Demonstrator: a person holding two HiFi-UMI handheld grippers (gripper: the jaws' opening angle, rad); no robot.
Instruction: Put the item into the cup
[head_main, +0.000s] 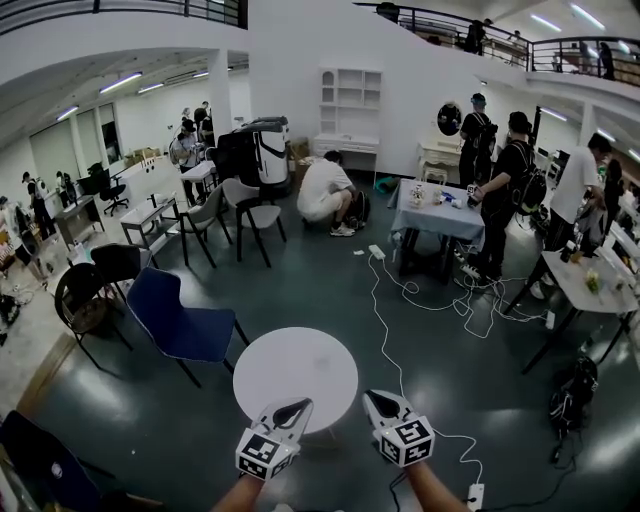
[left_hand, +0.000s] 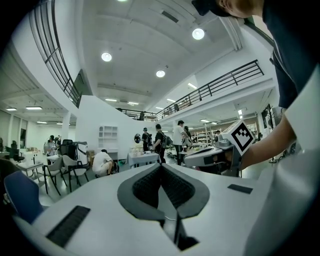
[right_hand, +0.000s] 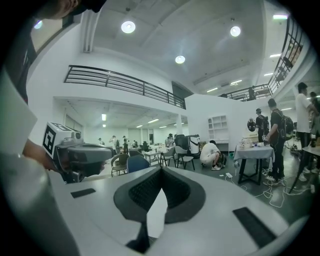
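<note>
Blue chair (head_main: 180, 320) noted at left, just beside the round white table (head_main: 296, 350). No item and no cup are seen on the table top, nor in either gripper view.

Left gripper (head_main: 292, 410) is held at the table's near edge, roughly level. Its jaws are closed tip to tip, with nothing between them. Right gripper (head_main: 381, 402) is held alongside, near the table's right rim, its jaws likewise pressed together and empty.

A white cable (head_main: 384, 318) is laid across the dark floor to the right of the table. Further right and back, a cloth-covered table (head_main: 440, 222) carries small objects. These are too small to identify, so a cup there is possible but not confirmed.

Task judged not begun: 2 grippers, 0 things held. Handling of the item cannot be read, since it is not in view. Weight, stiffness and slip are to be assessed once it is found. Until then, a hold across its narrowest firm part is suggested, with the jaws opened first.
</note>
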